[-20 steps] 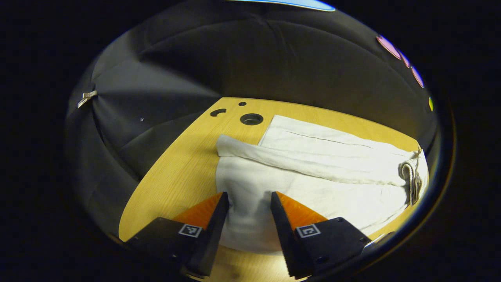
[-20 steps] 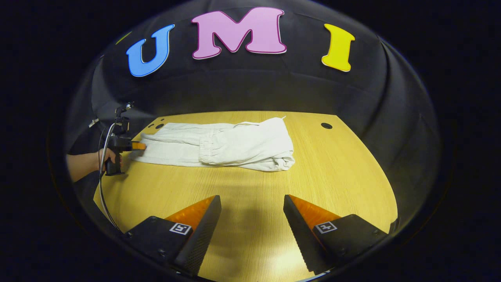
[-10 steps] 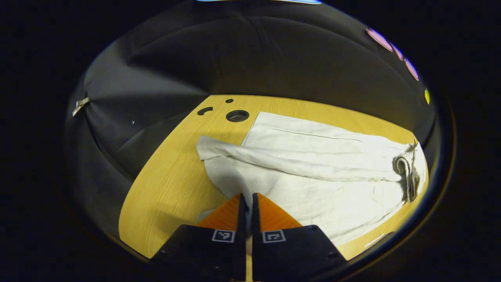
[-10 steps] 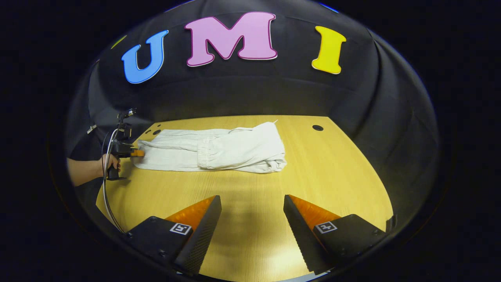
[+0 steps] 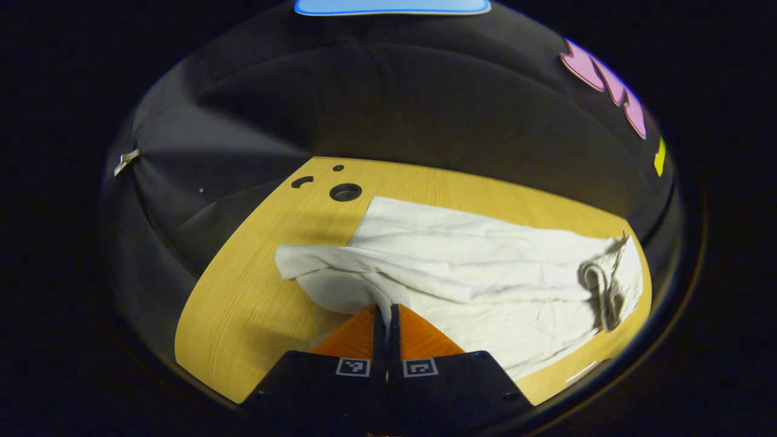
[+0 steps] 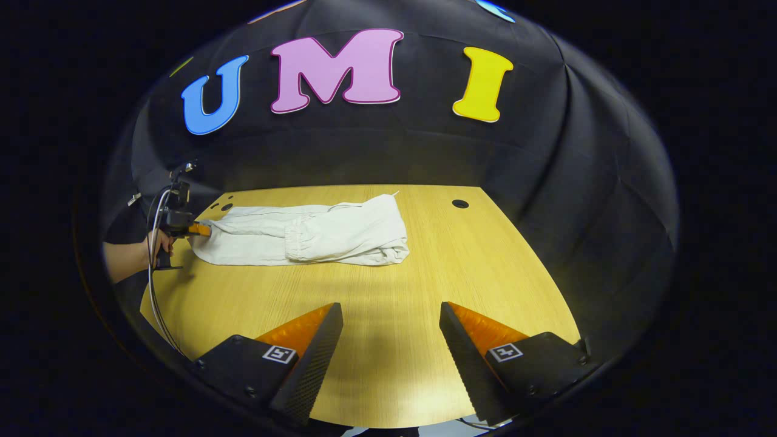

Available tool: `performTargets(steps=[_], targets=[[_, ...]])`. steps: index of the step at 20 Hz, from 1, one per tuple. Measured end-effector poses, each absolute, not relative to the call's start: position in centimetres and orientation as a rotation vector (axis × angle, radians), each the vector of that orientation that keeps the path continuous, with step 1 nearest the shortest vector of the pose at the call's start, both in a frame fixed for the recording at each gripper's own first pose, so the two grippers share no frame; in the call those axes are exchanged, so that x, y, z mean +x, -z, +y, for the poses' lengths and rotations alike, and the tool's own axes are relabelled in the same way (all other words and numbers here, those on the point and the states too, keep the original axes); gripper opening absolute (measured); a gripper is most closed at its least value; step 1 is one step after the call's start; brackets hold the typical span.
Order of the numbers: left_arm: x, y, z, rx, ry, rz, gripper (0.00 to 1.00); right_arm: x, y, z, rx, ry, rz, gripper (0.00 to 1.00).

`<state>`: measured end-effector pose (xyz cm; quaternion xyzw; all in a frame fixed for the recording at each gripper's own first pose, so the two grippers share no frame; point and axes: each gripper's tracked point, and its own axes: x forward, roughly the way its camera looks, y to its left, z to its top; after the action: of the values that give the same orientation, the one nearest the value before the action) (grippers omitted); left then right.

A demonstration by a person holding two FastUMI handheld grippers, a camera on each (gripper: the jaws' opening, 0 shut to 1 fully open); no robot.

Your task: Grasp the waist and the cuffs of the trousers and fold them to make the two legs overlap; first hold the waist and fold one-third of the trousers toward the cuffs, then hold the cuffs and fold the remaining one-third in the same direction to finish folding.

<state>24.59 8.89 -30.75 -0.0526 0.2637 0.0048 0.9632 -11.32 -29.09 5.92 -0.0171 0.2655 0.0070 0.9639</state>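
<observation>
Now we see the trousers (image 5: pixel 485 285) lying on the wooden table (image 5: pixel 243 315), white and rumpled, stretched lengthwise with the waist end already folded over toward the middle; its gathered band (image 5: pixel 598 285) shows as a bunched ridge at the far right in the left gripper view. Our left gripper (image 5: pixel 383 315) has its fingers drawn tight together on the cuff end of the cloth, and the fabric rises in a small peak where the tips pinch it, with a loose flap (image 5: pixel 303 262) of the leg trailing off to the left. Beyond the cloth, three dark holes (image 5: pixel 345 192) sit in the table near its far corner. In the right gripper view the trousers (image 6: pixel 303 233) lie well ahead, across the far left part of the table (image 6: pixel 394 340), one folded edge rounded at the right. There the left gripper (image 6: pixel 197 230) meets the cloth's left end, gripped by a hand (image 6: pixel 155 246) with a cable (image 6: pixel 152 291) hanging down from it. Our right gripper (image 6: pixel 391 340) hangs over bare wood, well apart from the trousers, its fingers spread wide with nothing between them. One more hole (image 6: pixel 460 204) marks the table to the right of the cloth.
</observation>
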Motion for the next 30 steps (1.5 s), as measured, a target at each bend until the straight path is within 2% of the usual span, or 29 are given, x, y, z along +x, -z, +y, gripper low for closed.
performTargets(steps=[7,12,22,30], targets=[[23.4,24.5,8.3,-0.24,-0.051,0.447,0.05,-10.9,-6.4,-32.1,-0.009,-0.048,0.525,0.99],[22.8,20.1,3.9,-0.194,-0.005,0.39,0.05,-11.3,-6.5,-33.9,0.006,-0.061,0.512,0.99],[21.3,11.1,-11.8,-0.193,0.178,0.284,0.05,-11.1,-7.0,-39.3,0.053,-0.035,0.474,0.98],[19.5,11.7,-26.4,-0.148,0.309,0.31,0.05,-11.2,-6.6,-43.5,0.09,-0.049,0.469,0.98]])
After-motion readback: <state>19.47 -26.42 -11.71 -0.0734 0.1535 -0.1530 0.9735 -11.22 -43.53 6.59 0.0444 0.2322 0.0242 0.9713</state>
